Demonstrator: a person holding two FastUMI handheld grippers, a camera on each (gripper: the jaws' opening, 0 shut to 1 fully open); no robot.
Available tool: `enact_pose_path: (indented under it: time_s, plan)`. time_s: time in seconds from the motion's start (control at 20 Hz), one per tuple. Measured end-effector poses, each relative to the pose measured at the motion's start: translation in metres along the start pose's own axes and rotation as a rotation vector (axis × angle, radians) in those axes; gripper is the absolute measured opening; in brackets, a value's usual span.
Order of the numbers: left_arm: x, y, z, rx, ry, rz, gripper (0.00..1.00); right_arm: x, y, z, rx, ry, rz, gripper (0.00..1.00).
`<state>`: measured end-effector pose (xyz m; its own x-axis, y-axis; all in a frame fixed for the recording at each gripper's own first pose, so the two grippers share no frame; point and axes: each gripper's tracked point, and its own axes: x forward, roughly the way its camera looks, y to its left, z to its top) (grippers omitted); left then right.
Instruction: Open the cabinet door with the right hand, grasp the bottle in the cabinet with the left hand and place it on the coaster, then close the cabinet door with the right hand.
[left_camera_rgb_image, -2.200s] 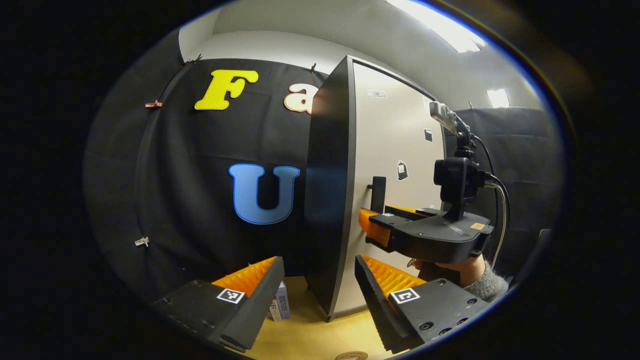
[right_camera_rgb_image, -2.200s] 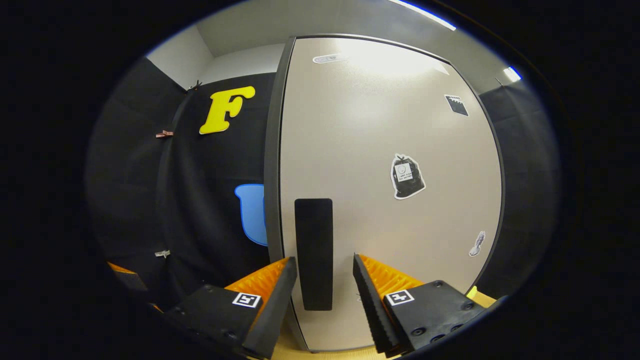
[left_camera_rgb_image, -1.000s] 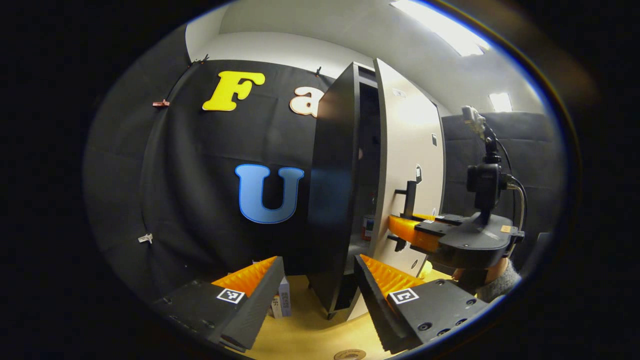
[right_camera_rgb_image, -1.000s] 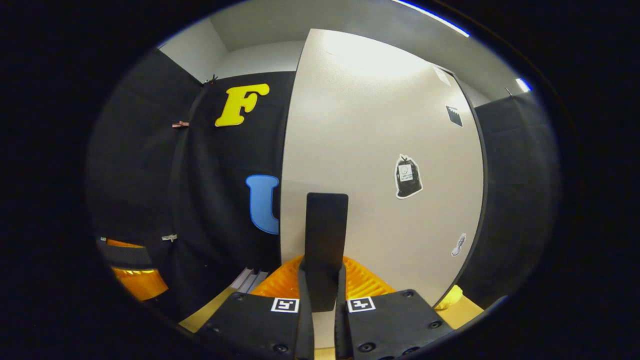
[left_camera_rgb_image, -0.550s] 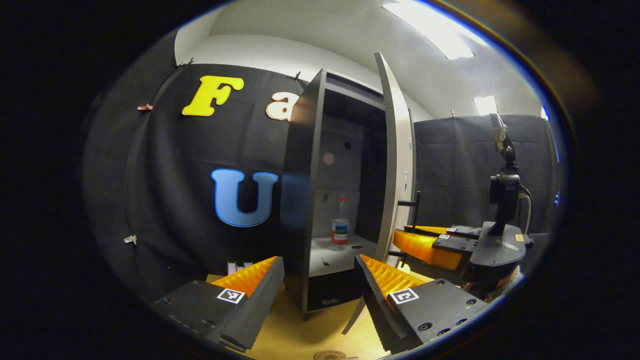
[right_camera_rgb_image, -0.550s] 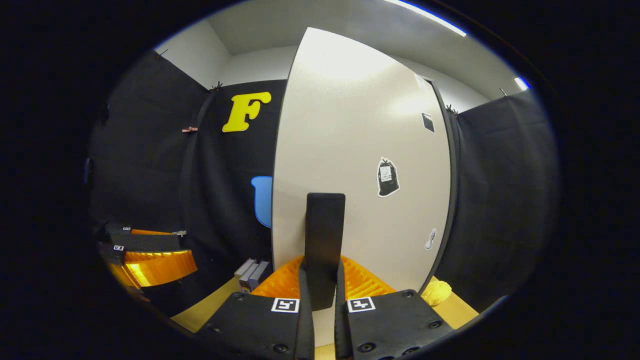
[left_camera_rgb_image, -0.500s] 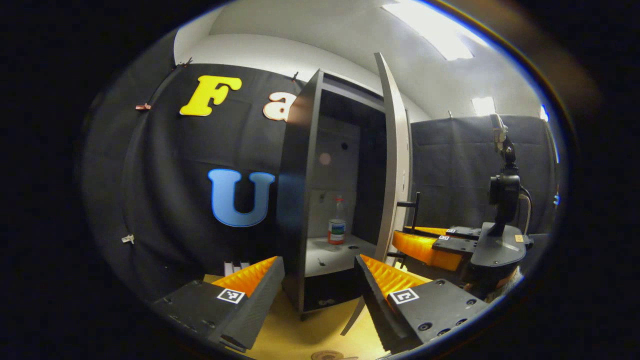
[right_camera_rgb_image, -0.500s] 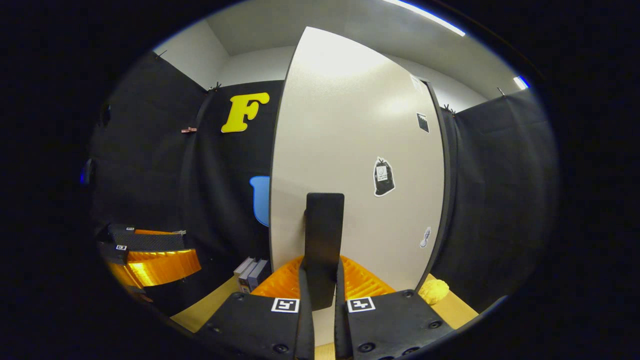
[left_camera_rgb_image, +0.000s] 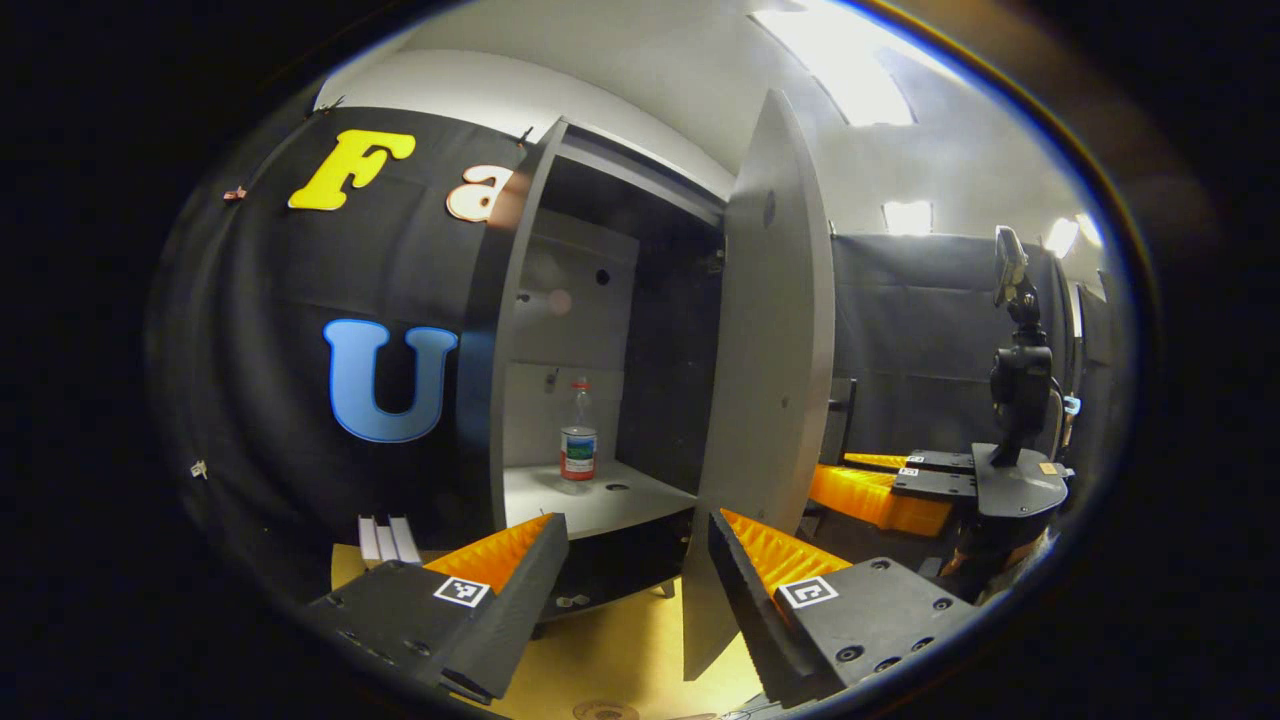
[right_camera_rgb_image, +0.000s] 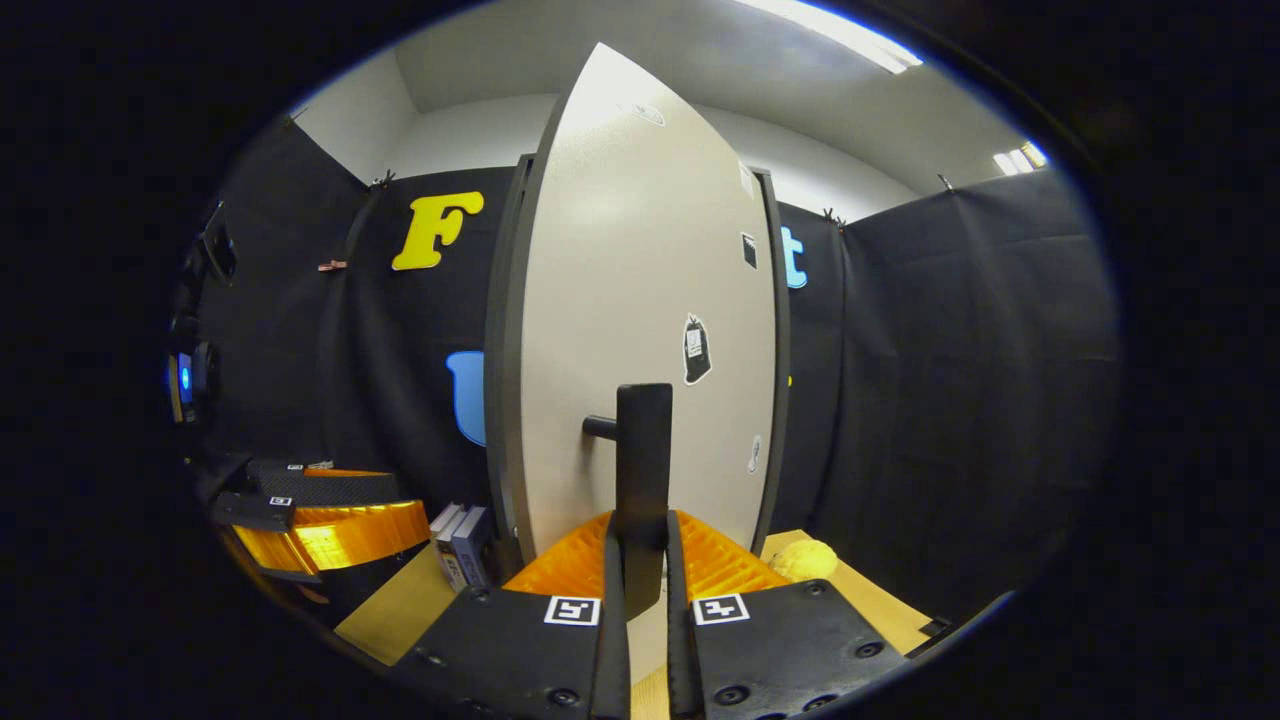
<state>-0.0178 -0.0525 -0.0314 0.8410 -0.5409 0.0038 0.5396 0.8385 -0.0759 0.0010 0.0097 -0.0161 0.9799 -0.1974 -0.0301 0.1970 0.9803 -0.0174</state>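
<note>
Right gripper (right_camera_rgb_image: 640, 590) pinches the door handle (right_camera_rgb_image: 643, 470); cabinet door (left_camera_rgb_image: 775, 400) stands wide open. Left gripper (left_camera_rgb_image: 635, 560) is spread, empty, well short of the bottle (left_camera_rgb_image: 577, 440), which stands upright on the shelf (left_camera_rgb_image: 600, 500) inside. Bottle prob. light clear plastic, maybe slick; grip mid-body at the label, gently.

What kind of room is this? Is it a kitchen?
Probably not a kitchen: it looks like a test booth. Black cloth walls hang all around, one small cabinet holding a bottle stands on a wooden table, and a hand-held gripper grips its door handle.
</note>
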Motion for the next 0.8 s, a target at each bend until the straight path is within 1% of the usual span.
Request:
enact_pose_path:
  time_s: [0.05, 0.1, 0.2, 0.35, 0.6, 0.7, 0.8]
  plan:
    - [0.001, -0.007, -0.004, -0.004, 0.007, -0.018, 0.89, 0.0, -0.005, 0.002, -0.005, -0.005, -0.017, 0.19]
    - [0.003, -0.012, -0.006, -0.007, 0.012, -0.035, 0.89, -0.004, -0.009, -0.002, -0.004, -0.001, -0.034, 0.13]
    - [0.011, -0.02, -0.006, -0.006, 0.015, -0.058, 0.89, -0.008, -0.021, -0.001, -0.006, 0.0, -0.05, 0.13]
    - [0.028, -0.034, -0.007, -0.003, 0.013, -0.07, 0.89, -0.014, -0.035, -0.002, -0.012, 0.0, -0.052, 0.13]
    - [0.057, -0.062, -0.009, -0.008, 0.017, -0.07, 0.89, -0.021, -0.071, -0.002, 0.024, 0.004, -0.053, 0.12]
    - [0.073, -0.071, -0.005, -0.008, 0.008, -0.06, 0.89, -0.021, -0.087, -0.001, -0.004, 0.002, -0.07, 0.12]
    - [0.089, -0.084, -0.005, -0.014, 0.002, -0.054, 0.89, -0.025, -0.105, 0.011, -0.031, -0.029, -0.073, 0.11]
